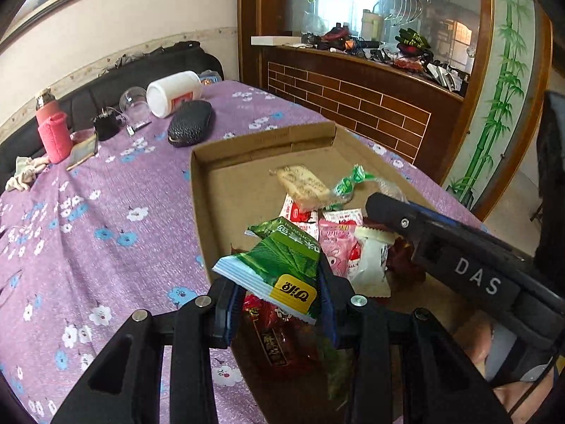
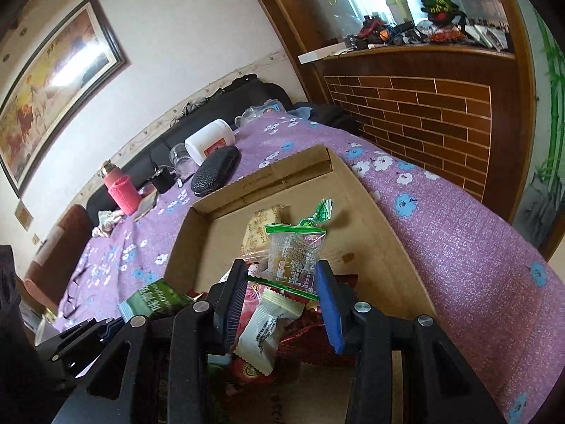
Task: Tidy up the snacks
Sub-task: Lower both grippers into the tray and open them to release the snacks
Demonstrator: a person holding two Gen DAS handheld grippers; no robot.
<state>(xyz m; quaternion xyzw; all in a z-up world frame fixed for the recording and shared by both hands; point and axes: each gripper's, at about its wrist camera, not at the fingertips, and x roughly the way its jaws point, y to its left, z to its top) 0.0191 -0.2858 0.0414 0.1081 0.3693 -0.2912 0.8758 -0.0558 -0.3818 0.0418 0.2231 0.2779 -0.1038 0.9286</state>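
Observation:
A shallow cardboard box (image 1: 229,155) lies on the purple flowered tablecloth and holds a pile of snack packets. My left gripper (image 1: 279,300) is shut on a green snack packet (image 1: 279,265) with a yellow label, held above the box's near left side. It also shows in the right wrist view (image 2: 155,300). My right gripper (image 2: 282,296) reaches in from the right with its jaws apart around a clear green-edged packet (image 2: 293,254) over the pile; whether it grips is unclear. A white packet (image 2: 268,328), pink packets (image 1: 335,243) and a beige biscuit pack (image 1: 303,183) lie in the box.
Behind the box stand a black case (image 1: 190,123), a white jar (image 1: 173,93) on its side, a clear cup (image 1: 136,104), a red bottle (image 1: 53,130) and a phone (image 1: 83,152). A black sofa lines the wall. A wooden counter (image 1: 353,99) stands at right.

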